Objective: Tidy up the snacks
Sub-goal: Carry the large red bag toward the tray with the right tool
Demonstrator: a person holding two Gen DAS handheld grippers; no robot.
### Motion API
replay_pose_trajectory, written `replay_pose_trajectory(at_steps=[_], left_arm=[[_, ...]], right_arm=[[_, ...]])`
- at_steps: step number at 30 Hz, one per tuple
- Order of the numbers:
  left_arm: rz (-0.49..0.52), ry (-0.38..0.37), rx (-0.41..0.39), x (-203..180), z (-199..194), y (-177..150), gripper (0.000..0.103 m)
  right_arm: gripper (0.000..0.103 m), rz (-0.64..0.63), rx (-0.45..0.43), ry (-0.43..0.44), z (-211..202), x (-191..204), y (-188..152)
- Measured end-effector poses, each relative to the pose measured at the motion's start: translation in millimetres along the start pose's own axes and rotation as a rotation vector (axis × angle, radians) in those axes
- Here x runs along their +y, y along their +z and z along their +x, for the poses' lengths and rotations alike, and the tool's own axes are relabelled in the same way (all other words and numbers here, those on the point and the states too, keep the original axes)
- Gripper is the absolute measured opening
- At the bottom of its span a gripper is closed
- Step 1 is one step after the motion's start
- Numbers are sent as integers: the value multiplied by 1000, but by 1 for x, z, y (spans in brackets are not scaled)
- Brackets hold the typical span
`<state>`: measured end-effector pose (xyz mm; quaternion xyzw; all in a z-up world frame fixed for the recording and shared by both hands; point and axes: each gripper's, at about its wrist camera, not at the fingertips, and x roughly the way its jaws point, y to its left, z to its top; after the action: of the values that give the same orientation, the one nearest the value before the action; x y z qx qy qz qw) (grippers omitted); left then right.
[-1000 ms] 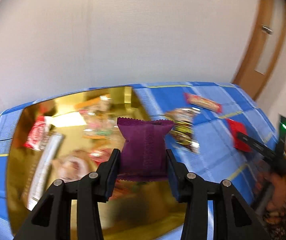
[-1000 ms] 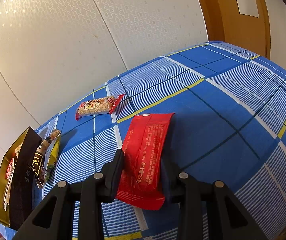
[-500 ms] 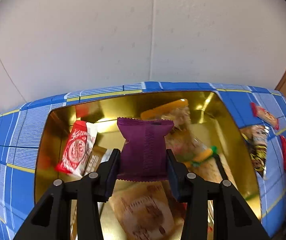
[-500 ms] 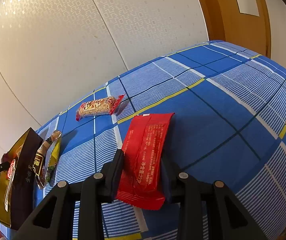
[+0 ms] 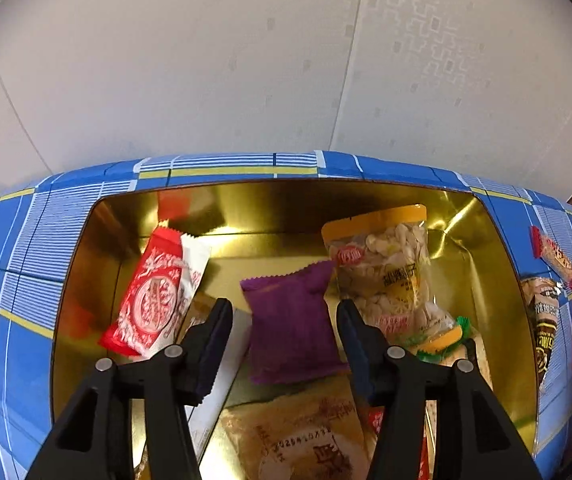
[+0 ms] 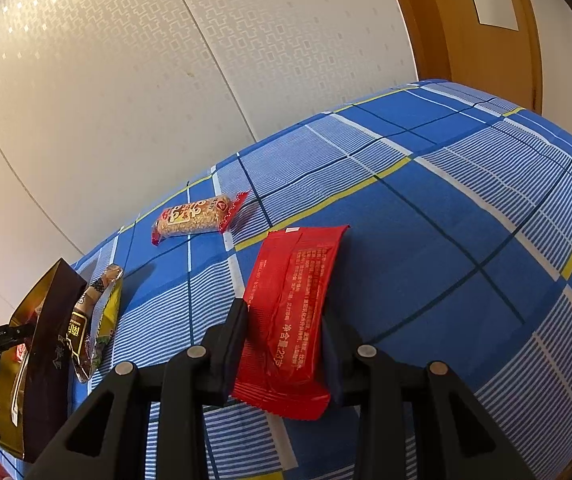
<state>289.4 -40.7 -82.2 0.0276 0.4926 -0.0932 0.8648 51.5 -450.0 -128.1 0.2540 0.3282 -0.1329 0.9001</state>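
Note:
In the left wrist view my left gripper [image 5: 284,320] hangs open over the gold box [image 5: 98,264]. A purple snack packet [image 5: 291,324] lies loose in the box between the spread fingers, tilted, touching neither. The box also holds a red-and-white packet [image 5: 154,296], a seed bag with a yellow top [image 5: 385,268] and a tan packet [image 5: 305,436]. In the right wrist view my right gripper [image 6: 284,344] is shut on a red snack packet [image 6: 293,312], which rests on the blue plaid cloth [image 6: 445,220].
A red-ended cereal bar [image 6: 196,216] lies on the cloth beyond the red packet. A dark and yellow packet [image 6: 90,316] lies beside the gold box's dark outer wall [image 6: 46,344] at the left. A wall stands behind the table, a wooden door [image 6: 477,32] at the right.
My left gripper swung left over the box, then opened. The purple packet dropped from its fingers into the box. The right gripper stayed still on the red packet.

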Motion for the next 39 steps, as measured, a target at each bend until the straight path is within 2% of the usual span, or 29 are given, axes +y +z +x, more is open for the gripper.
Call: replay_pose_trajectory(at_steps=[3,6,9,13,16,22,30,39], left_arm=[[-10,-14,-6,-1,-9,-8,56],[-24,-32,-14,-3,-19,-15,61],[-28,-67,-24,-8,-31,-25,62],[-26,-120,-40,-21,-48,-41,68],[-14,-165,-37,-35,-58,-55,69],[33,-215,-52,-63,-76,-79,69],[89,-201,-83,-72,-101,-113,69],[137,-182,-55,-71,-100,-141,69]], right_arm=[[35,-4,-2,-5,0,1,0],[35,-2,-3,-5,0,1,0],[35,8,-6,2,0,0,0],[35,21,-7,13,-1,-3,0],[34,59,-6,48,-3,-10,0],[34,76,-15,58,-7,-12,-1],[34,34,-33,163,-25,6,-10],[34,-82,-35,324,-49,58,-26]])
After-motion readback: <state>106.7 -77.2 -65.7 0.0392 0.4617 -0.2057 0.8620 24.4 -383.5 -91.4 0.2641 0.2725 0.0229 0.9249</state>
